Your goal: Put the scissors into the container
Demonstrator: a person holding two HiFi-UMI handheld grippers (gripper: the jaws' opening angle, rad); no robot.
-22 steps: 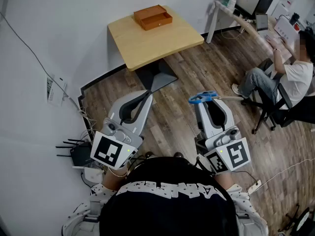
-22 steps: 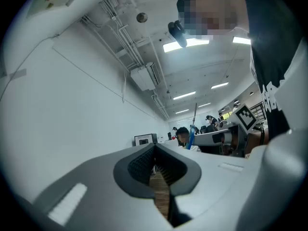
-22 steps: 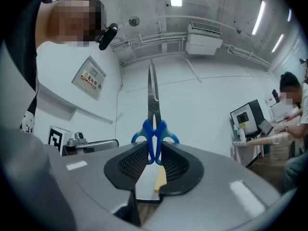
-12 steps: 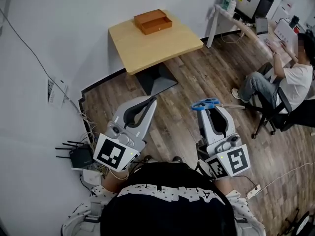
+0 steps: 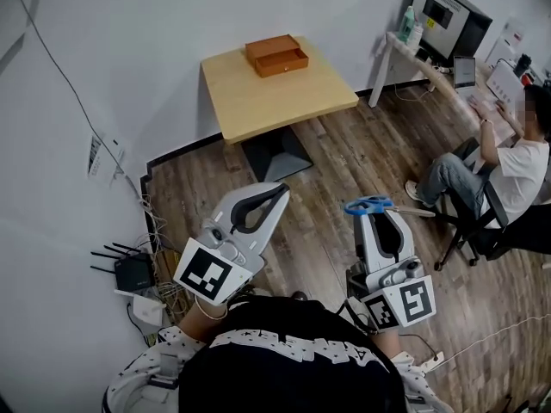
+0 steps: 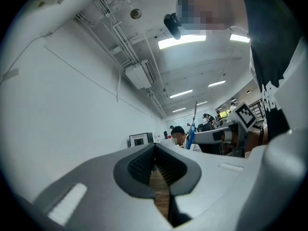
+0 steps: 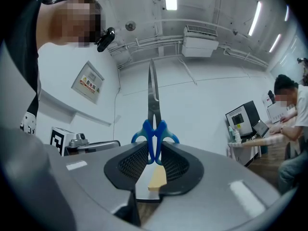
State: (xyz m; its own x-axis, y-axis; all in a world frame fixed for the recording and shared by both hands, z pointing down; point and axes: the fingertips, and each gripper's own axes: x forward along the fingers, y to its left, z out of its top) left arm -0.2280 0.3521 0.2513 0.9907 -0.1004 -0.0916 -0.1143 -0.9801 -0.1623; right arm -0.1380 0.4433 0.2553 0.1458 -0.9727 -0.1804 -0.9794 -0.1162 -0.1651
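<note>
Floor (image 5: 344, 157): dark wood planks. They run from the white wall out past the table.
Table (image 5: 275, 101): square, with a light wood top on a dark central foot. It stands against the wall, and only the container is on it.
Seated person (image 5: 508, 157): sits on a chair at a separate desk, well apart from the table's right edge.
Left hand-held gripper (image 5: 280, 189): held level above the floor, short of the table's near edge. In the left gripper view (image 6: 154, 148) its jaws meet at the tips with nothing between them.
Right hand-held gripper (image 5: 372, 212): held beside the left one, also short of the near edge. In the right gripper view (image 7: 154, 150) its jaws are clamped on the scissors' handles.
Container (image 5: 277, 56): an orange-brown wooden tray with compartments. It sits at the table's far edge, nearer the right corner, and looks empty.
Scissors (image 5: 368, 205): blue handles pinched in the right jaws, with the closed steel blades sticking out beyond the tips. They are above the floor, well apart from the table and the container.
</note>
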